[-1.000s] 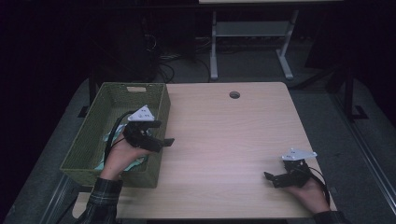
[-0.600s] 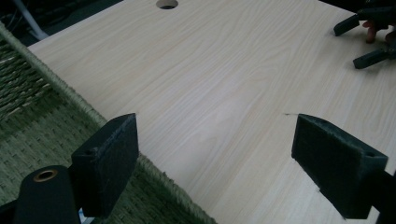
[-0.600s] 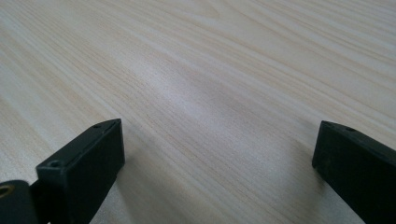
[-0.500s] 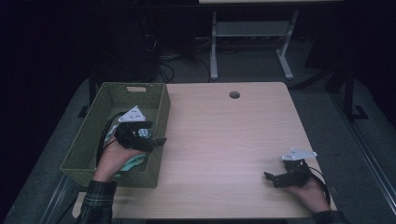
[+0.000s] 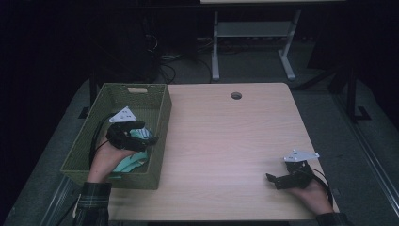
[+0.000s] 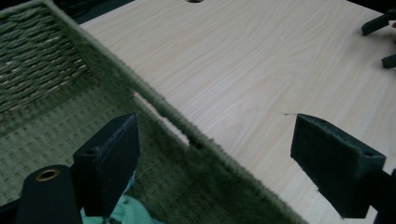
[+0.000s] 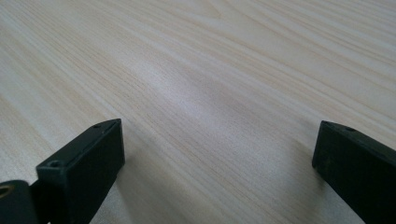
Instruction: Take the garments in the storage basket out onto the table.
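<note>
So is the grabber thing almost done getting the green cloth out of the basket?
Not yet. Nothing looks done: the pale green cloth lies inside the woven basket, and the table carries nothing taken out. In hand: the left gripper hangs over the basket with jaws open, one low beside the cloth. The right gripper is open over bare wood. Left to do, probably: grip the cloth and lift it.
</note>
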### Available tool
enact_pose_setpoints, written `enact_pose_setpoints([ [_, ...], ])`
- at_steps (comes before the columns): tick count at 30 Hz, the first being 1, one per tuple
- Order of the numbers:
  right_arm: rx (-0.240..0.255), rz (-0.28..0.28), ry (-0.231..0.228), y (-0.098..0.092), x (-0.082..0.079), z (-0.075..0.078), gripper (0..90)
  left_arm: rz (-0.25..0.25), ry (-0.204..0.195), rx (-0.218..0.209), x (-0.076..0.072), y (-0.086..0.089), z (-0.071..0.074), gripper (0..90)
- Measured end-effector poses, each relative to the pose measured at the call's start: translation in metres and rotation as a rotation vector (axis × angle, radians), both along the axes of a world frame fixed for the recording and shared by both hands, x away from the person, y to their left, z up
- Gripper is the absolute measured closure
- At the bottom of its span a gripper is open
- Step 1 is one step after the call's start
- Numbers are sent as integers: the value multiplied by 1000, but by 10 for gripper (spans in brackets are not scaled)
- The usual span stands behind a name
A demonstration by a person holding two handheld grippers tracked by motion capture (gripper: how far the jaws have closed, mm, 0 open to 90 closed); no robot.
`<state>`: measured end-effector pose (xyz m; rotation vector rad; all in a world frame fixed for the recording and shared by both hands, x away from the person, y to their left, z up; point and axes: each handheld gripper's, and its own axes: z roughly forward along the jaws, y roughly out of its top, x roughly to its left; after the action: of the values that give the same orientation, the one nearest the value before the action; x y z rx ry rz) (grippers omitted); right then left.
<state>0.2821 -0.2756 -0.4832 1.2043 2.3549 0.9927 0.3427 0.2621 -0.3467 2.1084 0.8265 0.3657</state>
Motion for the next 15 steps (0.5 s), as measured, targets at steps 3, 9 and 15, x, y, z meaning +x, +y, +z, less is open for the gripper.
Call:
enact_pose_setpoints([
  [3,0,0,0,0,0,0,19,16,-4,-6,2,8,-4,181],
  [9,0,2,1,0,0,0,19,37,0,-8,4,16,-12,182],
  [15,0,3,1,0,0,0,19,58,19,15,8,26,-23,188],
])
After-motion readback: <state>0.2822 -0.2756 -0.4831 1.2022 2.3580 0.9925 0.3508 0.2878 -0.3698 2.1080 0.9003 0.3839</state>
